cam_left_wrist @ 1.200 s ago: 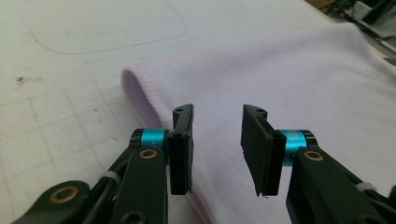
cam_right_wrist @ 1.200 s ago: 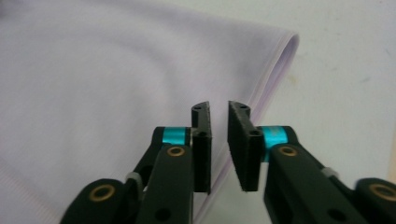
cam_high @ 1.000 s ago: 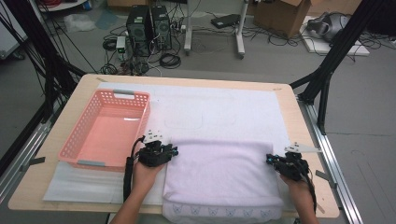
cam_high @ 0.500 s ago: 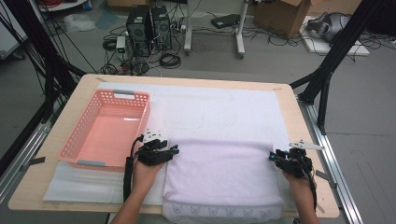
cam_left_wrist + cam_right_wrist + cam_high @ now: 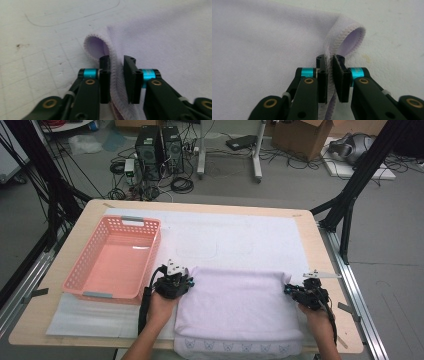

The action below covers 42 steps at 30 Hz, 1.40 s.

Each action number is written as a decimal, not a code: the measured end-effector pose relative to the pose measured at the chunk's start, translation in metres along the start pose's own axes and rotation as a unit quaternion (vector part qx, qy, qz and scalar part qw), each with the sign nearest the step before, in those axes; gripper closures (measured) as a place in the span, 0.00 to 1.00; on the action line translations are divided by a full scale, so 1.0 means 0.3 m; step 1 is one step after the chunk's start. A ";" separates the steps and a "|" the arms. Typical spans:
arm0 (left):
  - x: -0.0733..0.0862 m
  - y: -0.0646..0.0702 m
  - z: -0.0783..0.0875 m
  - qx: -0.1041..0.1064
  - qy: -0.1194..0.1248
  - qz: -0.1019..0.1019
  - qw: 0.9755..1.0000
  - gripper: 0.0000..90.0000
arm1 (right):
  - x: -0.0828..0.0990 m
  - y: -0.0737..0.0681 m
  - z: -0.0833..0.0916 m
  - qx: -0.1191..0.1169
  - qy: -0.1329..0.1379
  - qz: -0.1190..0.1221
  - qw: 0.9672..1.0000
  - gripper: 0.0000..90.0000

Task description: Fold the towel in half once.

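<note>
A lavender cloth [image 5: 235, 305] lies folded on the white mat, its folded edge away from the person. My left gripper [image 5: 187, 280] is at the cloth's far left corner. In the left gripper view the hem [image 5: 115, 75] runs between the jaws of the left gripper [image 5: 116, 62], which have just been closing and now pinch it. My right gripper [image 5: 291, 290] is at the far right corner. In the right gripper view the jaws of the right gripper [image 5: 330, 61] have just been closing too and are clamped tight on the looped hem [image 5: 352, 35].
A pink plastic basket [image 5: 150, 251] stands empty to the left of the cloth, close to my left hand. The white mat [image 5: 240, 235] covers most of the wooden table [image 5: 320, 265]. Computers and cables are on the floor beyond the far edge.
</note>
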<state>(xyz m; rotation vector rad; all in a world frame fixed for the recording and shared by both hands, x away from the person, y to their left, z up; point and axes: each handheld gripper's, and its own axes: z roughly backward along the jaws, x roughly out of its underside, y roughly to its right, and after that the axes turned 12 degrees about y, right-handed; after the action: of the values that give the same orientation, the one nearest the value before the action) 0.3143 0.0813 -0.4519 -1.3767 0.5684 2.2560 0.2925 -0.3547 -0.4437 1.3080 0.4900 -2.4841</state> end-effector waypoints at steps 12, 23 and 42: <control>-0.115 -0.033 -0.019 -0.007 0.052 0.042 0.998 0.92 | -0.070 0.029 0.012 -0.002 0.037 0.004 0.999 0.95; -0.231 -0.119 -0.128 -0.036 0.070 0.039 0.996 0.92 | -0.216 0.098 -0.082 0.021 0.071 0.026 0.997 0.95; -0.282 -0.267 -0.267 -0.066 0.104 0.080 0.989 0.92 | -0.362 0.174 -0.294 0.047 0.099 0.032 0.993 0.95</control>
<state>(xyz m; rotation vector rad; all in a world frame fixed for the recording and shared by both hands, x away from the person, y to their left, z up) 0.4515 0.0903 -0.4191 -1.7016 0.6272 2.3250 0.4375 -0.3537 -0.4085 1.5912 0.3737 -2.3636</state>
